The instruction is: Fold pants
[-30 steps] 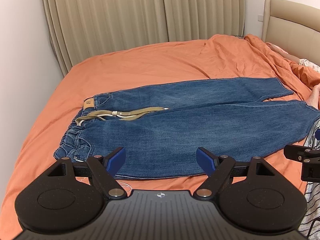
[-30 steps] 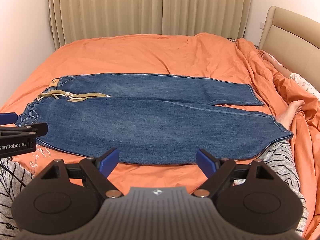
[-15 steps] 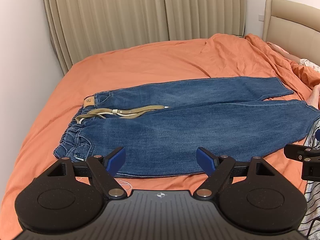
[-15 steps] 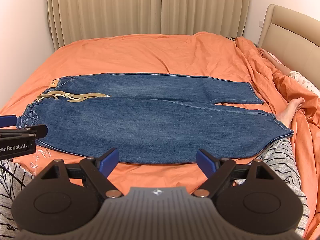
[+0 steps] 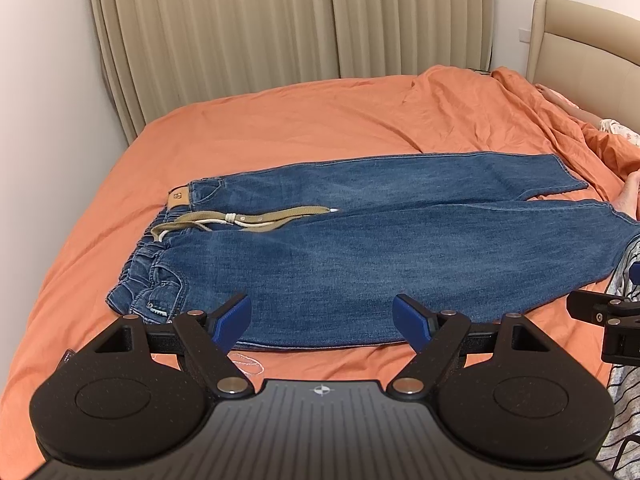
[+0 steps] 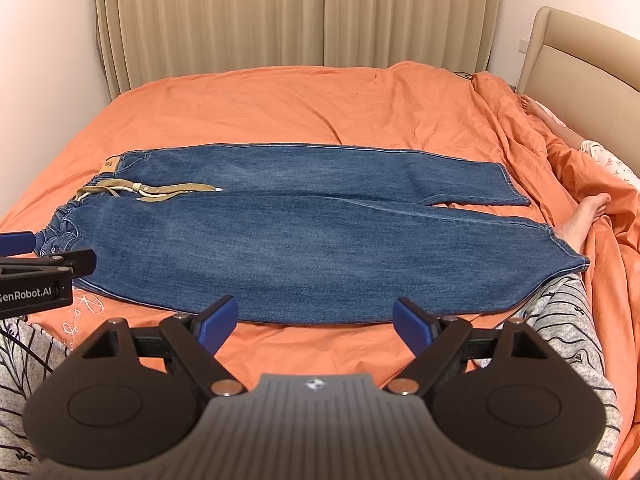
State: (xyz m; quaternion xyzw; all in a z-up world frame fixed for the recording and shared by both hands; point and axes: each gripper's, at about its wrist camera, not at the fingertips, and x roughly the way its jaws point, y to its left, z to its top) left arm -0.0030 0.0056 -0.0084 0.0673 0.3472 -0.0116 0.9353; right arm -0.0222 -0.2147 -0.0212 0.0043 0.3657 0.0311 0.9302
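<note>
Pants (image 5: 360,248) of blue denim lie spread flat on the orange bedsheet (image 5: 300,128), not yet folded by any sign visible. Their long axis runs crosswise to both tools: waistband (image 5: 160,240) at the person's left, leg hems (image 6: 560,248) at the right. One leg lies nearer, the other beyond it and parallel, the two overlapping slightly along the middle. A tan drawstring (image 5: 256,218) trails from the waistband onto the cloth.

Left gripper (image 5: 322,316) hovers above the near edge of the garment, toward the waistband end. Its jaws stand wide apart and grasp nothing. Right gripper (image 6: 316,318) hovers above the same near edge, further toward the hem end. Its jaws are likewise wide apart and empty. Each tool appears at the margin of the other's view, so the two are side by side.

Assessment: the near long edge runs directly ahead of and below both tools. The left is the nearer to the waistband corner, the right the nearer to the hem of the near leg. A lengthwise fold, near leg over far leg, would probably require each tool to shift outward along that edge before descending.

A bare foot (image 6: 592,208) rests on the sheet just beside the hems; risk of snagging is judged slight.
</note>
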